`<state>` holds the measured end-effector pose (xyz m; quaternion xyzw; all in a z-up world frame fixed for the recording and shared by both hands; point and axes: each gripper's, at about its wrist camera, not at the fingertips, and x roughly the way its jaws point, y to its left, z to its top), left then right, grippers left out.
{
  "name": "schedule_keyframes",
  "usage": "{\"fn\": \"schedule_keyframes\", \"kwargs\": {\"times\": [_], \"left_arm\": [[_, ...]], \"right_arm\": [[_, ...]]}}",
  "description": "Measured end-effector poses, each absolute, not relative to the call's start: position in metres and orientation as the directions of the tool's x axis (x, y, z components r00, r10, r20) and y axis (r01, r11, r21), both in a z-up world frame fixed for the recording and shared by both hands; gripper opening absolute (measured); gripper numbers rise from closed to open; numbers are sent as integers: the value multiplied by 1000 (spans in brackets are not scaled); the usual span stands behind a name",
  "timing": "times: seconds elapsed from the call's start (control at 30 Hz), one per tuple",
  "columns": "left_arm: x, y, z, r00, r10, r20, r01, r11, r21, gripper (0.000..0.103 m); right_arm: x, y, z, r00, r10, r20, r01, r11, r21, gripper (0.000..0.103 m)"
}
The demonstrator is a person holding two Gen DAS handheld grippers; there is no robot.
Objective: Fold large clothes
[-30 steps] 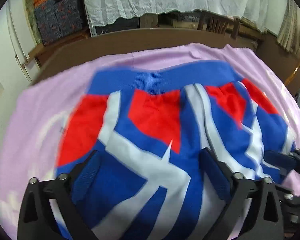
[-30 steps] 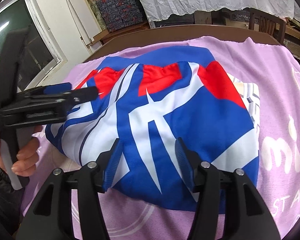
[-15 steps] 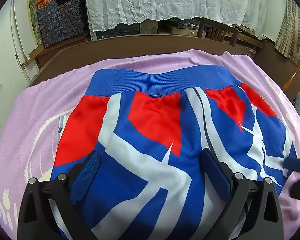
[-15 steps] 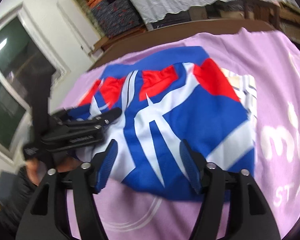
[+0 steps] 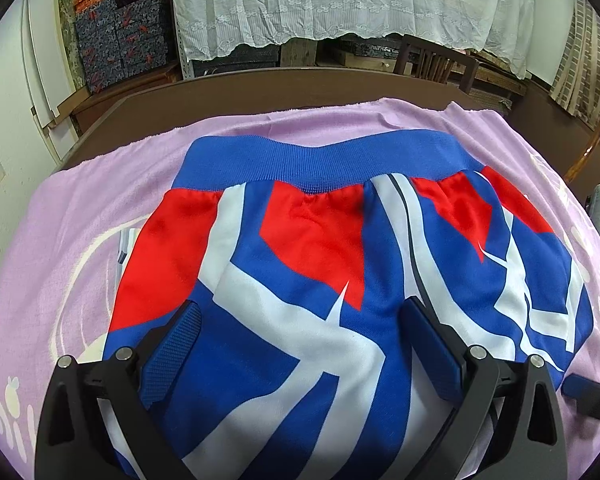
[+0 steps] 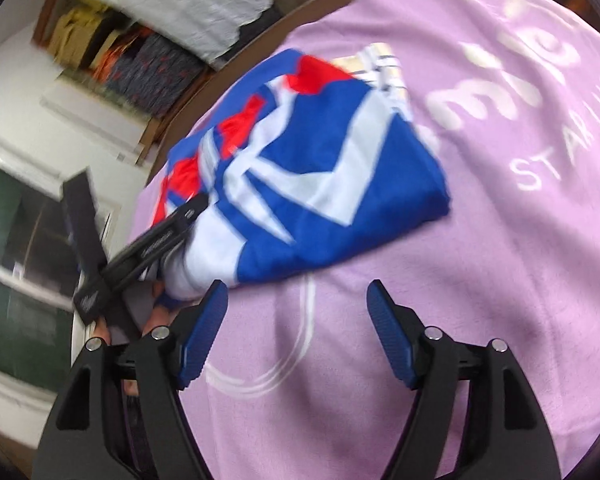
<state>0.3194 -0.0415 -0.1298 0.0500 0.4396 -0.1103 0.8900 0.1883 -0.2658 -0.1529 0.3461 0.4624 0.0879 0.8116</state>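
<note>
Both hand-held grippers, left [image 5: 300, 328] and right [image 6: 296, 320], gape apart, the folded blue-red-white garment [image 5: 320, 280] lying ahead of them on the lilac blanket [image 6: 500, 240].

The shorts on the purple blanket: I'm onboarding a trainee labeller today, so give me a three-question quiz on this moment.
1. True or false: the right tool is shut on the shorts.
2. What lies directly under the shorts? A) bare wood B) a purple blanket C) a white lace cloth
3. Fill in: the waistband of the shorts is the colour ____.

Key:
1. False. Its jaws stand open over the blanket, beside the hem of the shorts.
2. B.
3. Blue. In the left wrist view it runs across the far edge, beyond the open left tool.
</note>
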Motion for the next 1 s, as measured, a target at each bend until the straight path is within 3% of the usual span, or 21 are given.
{"fn": "schedule_keyframes", "kwargs": {"times": [0.33, 0.53, 0.87, 1.0], "left_arm": [[319, -40, -130, 588, -153, -795, 240, 971, -10, 100], [319, -40, -130, 582, -156, -798, 239, 971, -16, 100], [323, -16, -117, 582, -168, -796, 167, 982, -85, 100], [322, -28, -125, 572, -135, -809, 192, 981, -28, 100]], "right_arm": [[235, -294, -160, 637, 437, -635, 313, 606, 731, 70], [226, -279, -157, 667, 379, -642, 243, 703, 668, 70], [246, -280, -139, 690, 350, -633, 232, 722, 652, 54], [242, -274, -125, 732, 330, -596, 169, 759, 628, 50]]}}
